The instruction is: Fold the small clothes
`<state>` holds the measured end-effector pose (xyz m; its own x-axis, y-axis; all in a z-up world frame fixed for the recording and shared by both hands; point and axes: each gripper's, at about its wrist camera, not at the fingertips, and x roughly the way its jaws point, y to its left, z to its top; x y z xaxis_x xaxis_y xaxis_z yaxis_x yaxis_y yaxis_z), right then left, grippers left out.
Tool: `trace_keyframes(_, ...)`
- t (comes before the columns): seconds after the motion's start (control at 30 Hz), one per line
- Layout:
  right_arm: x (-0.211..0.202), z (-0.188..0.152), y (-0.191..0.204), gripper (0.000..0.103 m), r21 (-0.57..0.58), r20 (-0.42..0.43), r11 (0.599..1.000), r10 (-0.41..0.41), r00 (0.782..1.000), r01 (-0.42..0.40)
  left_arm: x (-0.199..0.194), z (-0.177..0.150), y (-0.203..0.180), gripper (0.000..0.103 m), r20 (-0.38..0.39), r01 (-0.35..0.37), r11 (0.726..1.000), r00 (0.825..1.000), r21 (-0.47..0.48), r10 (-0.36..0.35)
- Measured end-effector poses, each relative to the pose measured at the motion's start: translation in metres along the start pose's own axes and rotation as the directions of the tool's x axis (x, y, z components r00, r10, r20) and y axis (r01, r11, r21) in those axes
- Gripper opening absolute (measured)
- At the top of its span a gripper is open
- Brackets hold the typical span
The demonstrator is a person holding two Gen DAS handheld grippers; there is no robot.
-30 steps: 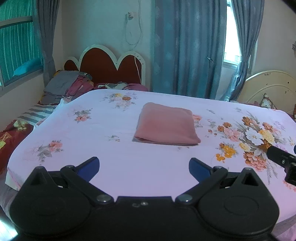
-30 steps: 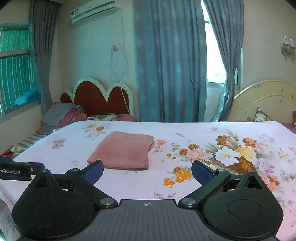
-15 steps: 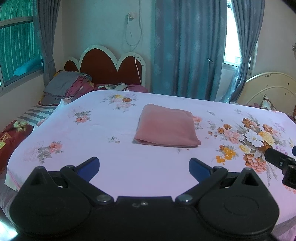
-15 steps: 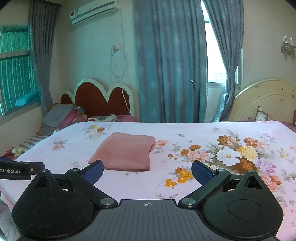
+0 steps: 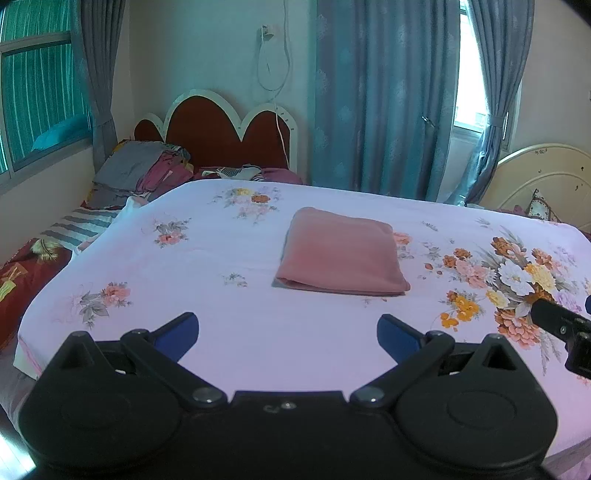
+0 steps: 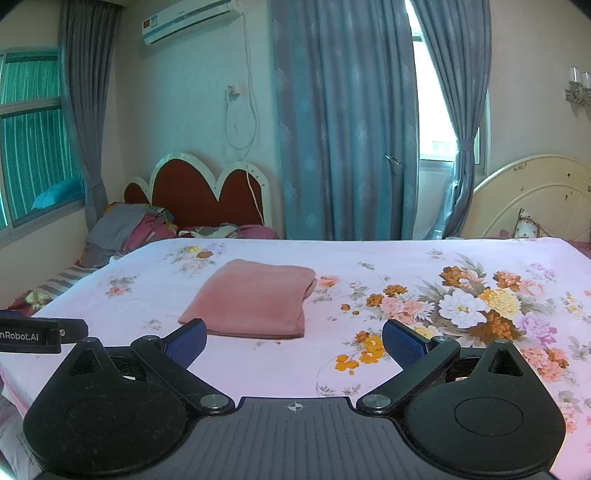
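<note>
Cloth [image 5: 341, 253]: folded flat mid-bed [image 5: 229, 295], apparently finished.
Left gripper [image 5: 287, 334]: tongs apart, empty, near the front edge.
Right gripper [image 6: 293, 341]: tongs apart, empty, likewise clear.

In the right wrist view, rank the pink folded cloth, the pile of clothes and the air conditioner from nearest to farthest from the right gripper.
From the right gripper:
1. Pink folded cloth, just ahead, slightly left.
2. Pile of clothes, far left, by the headboard.
3. Air conditioner, high on the back wall.
</note>
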<state>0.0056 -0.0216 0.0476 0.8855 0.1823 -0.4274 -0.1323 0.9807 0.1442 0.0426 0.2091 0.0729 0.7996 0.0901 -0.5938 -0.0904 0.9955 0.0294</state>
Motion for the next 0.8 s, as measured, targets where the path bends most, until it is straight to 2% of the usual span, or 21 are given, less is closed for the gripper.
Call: trace_keyframes(0.8,0.015,-0.005,0.004,0.100,0.000,-0.025,1.000,0.003,1.000,-0.003,0.016,0.003,0.004,0.103,-0.020,0.013,1.000,1.000,0.005,-0.013)
